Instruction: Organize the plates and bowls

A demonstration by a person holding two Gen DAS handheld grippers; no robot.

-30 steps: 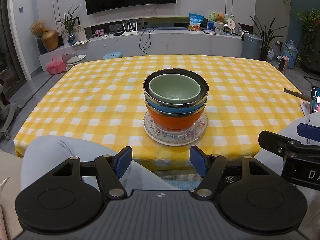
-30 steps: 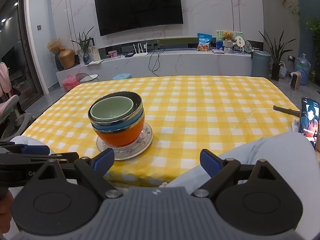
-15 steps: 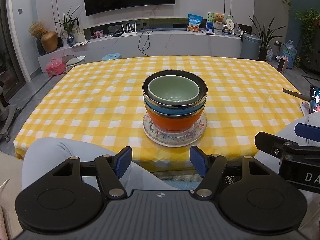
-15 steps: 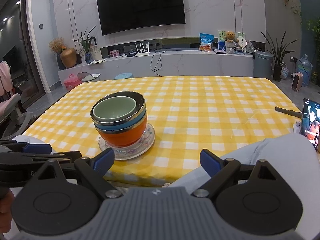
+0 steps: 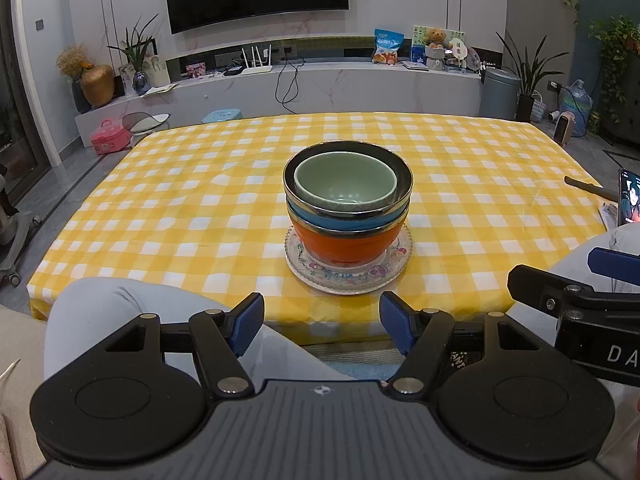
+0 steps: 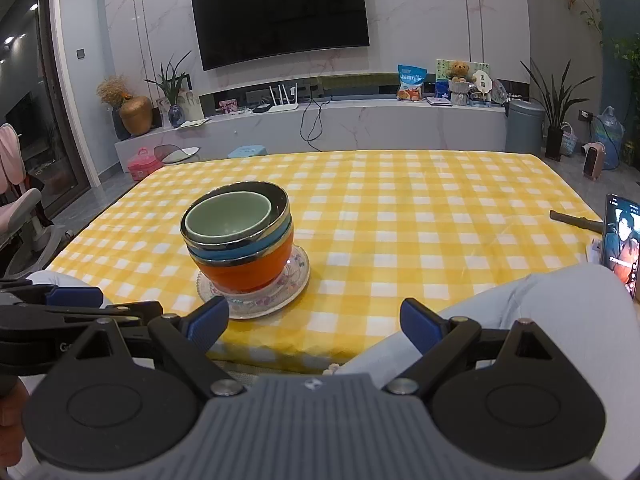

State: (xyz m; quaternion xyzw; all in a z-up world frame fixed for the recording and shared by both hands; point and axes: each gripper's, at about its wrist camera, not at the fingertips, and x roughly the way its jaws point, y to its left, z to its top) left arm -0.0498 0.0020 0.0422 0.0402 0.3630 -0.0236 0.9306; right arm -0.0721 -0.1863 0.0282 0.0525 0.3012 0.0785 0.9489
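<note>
Three bowls sit nested on a floral plate (image 5: 348, 276) (image 6: 296, 280) near the front edge of the yellow checked table (image 5: 200, 200) (image 6: 420, 220): an orange bowl (image 5: 344, 242) (image 6: 248, 272) at the bottom, a blue one (image 5: 348, 222) (image 6: 236, 252) in it, and a pale green bowl (image 5: 346, 180) (image 6: 226, 216) on top. My left gripper (image 5: 322, 322) is open, held back from the table straight in front of the stack. My right gripper (image 6: 314, 318) is open too, with the stack ahead to its left. Neither holds anything.
A phone (image 5: 629, 202) (image 6: 622, 240) stands lit at the table's right edge, with a dark stick (image 6: 576, 216) beside it. The person's knees (image 5: 120, 308) (image 6: 520, 304) lie below the front edge. A TV wall and low shelf stand behind the table.
Both views have shifted only slightly; the bowl stack and plate have not moved. Both grippers stay open.
</note>
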